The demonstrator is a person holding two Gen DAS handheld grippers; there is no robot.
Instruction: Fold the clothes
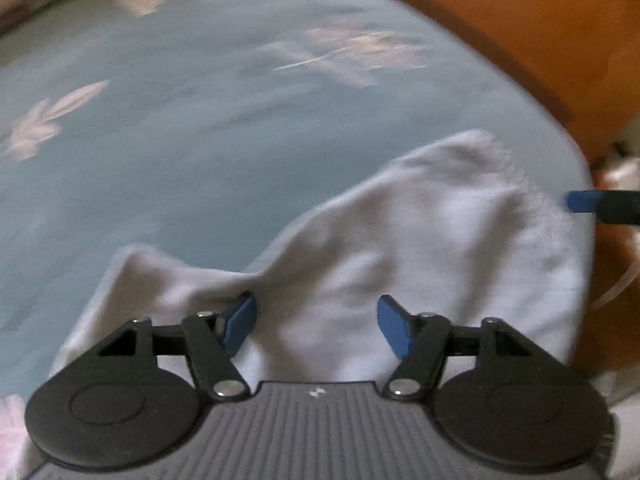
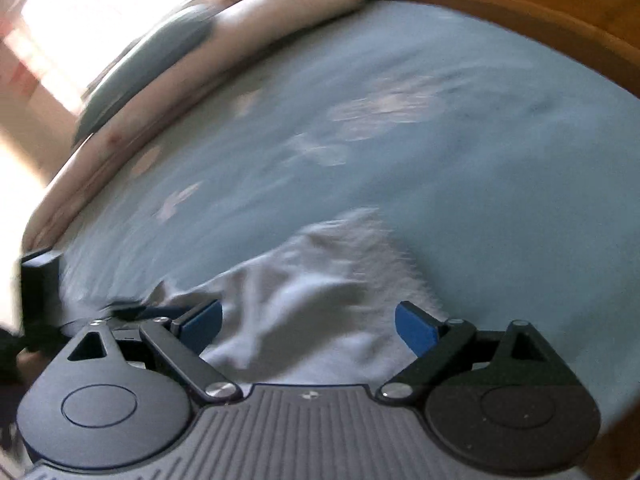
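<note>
- Setting: a bed with a pale blue bedsheet (image 1: 208, 152) printed with light leaf motifs; an orange wooden bed frame (image 1: 540, 28) curves along the 1 to 3 o'clock edge of the left wrist view. Both views are motion-blurred.
- Task's thing: a white garment (image 1: 432, 240) lies crumpled on the sheet, near the frame-side edge of the bed. Which kind of garment cannot be told.
- Left gripper (image 1: 316, 326): jaws apart, nothing clamped. White cloth fills the gap and spreads beyond it; the left pad lies against a raised fold, but no pinch shows.
- Right gripper (image 2: 308, 326): jaws standing wide apart, empty, with the white garment (image 2: 320, 300) below and ahead of them. No cloth is caught on either pad.
- In the left wrist view the tip of the right gripper enters at 3 o'clock, just past the garment's far hem.
- Key relation: from the left jaws the cloth's long axis runs toward 1 o'clock, ending in a rough fringed edge; a shorter flap rises at 10 o'clock. From the right jaws the cloth tapers toward 12 o'clock.
- Judgement: both hands hover directly over the cloth; the left looks nearer to a graspable fold, so a fresh pinch there seems the likely next step.
</note>
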